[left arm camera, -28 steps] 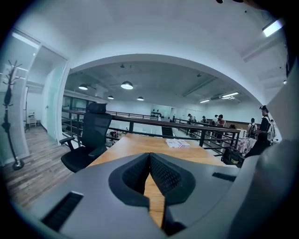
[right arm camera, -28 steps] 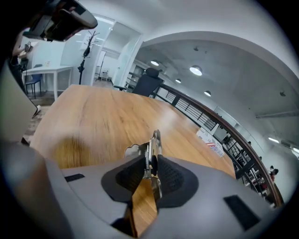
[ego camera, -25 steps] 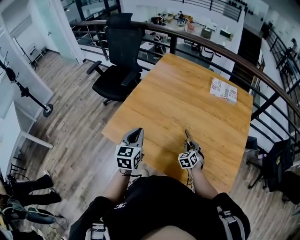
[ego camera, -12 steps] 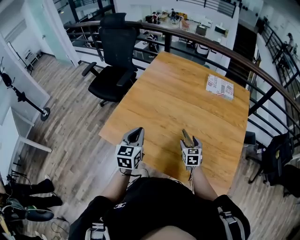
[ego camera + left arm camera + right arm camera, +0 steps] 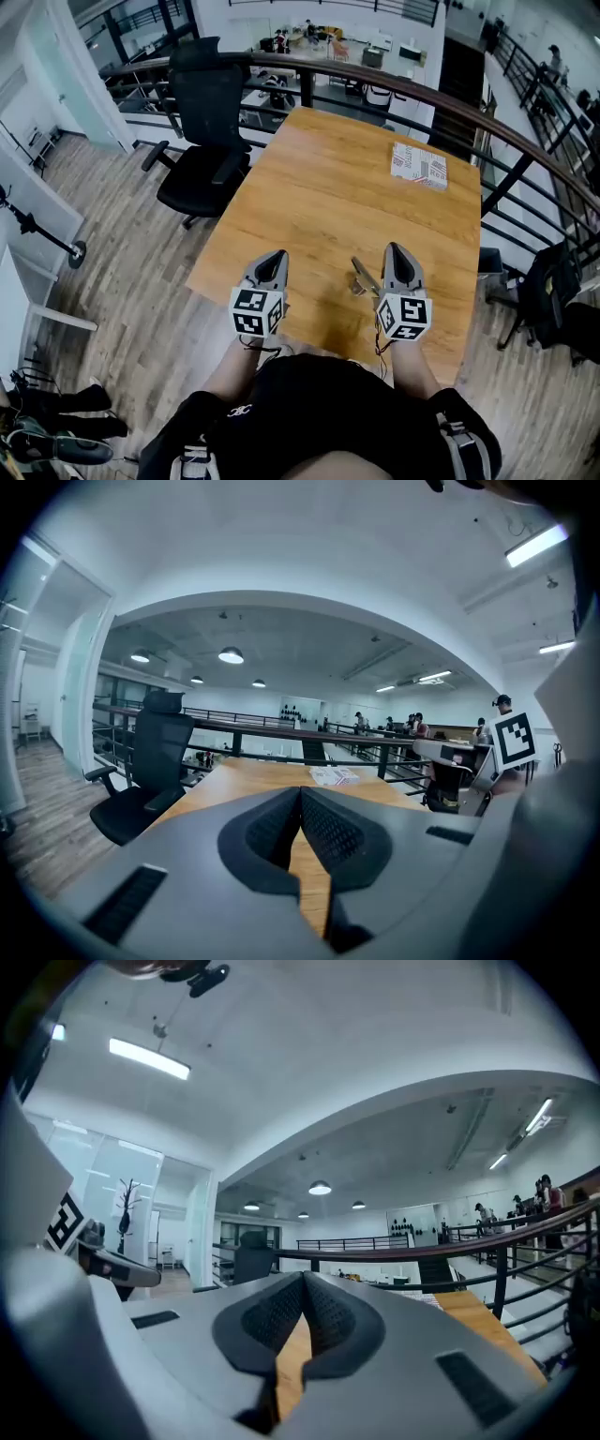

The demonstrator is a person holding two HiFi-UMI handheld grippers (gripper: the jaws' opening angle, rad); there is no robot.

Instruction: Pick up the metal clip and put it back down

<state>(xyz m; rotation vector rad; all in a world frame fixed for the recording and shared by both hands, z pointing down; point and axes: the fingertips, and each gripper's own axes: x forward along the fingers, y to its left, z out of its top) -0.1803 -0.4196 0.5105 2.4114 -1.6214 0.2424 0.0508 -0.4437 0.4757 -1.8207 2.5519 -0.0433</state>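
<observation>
Now the metal clip [image 5: 361,277] rests on the wooden counter [image 5: 328,178], just beside the right gripper [image 5: 395,249] on its inner side and clear of it. That gripper's jaws have just closed together on nothing, and the left gripper [image 5: 273,257] is likewise pressed together and empty. The put-down looks complete; any fresh pick-up calls for reopening the right jaws and lowering them over the clip.
</observation>
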